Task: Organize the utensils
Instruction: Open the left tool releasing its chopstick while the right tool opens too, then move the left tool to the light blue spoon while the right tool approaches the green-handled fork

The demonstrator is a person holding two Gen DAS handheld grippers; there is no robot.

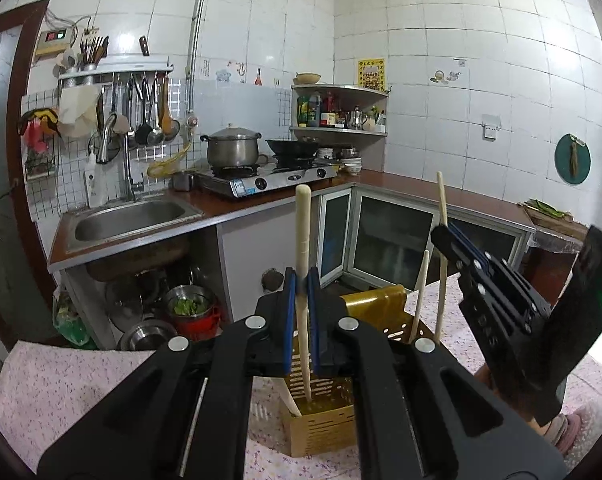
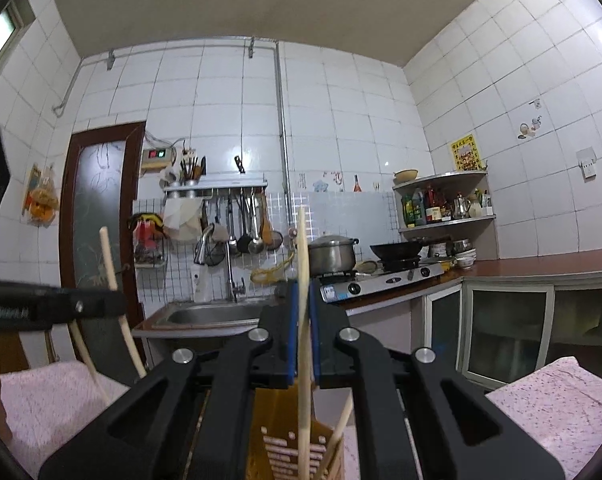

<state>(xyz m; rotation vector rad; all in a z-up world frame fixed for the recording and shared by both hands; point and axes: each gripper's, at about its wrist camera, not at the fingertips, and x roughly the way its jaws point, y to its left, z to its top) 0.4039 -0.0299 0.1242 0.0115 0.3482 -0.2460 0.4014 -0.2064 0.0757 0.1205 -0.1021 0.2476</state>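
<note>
On pink floral tablecloth, yellow utensil caddy; white-tiled kitchen.

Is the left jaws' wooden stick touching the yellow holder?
Touching. The left wrist view shows the stick, clamped in the left gripper, running down inside the holder, its end resting against the slotted wall.

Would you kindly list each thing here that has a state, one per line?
Left gripper: shut on a chopstick, upright, lower end inside the holder.
Right gripper: shut on another chopstick, upright over the holder.
Holder: upright on the cloth, holding loose chopsticks.
Pot: lidded, on the stove.
Wok: uncovered, on the stove.
</note>
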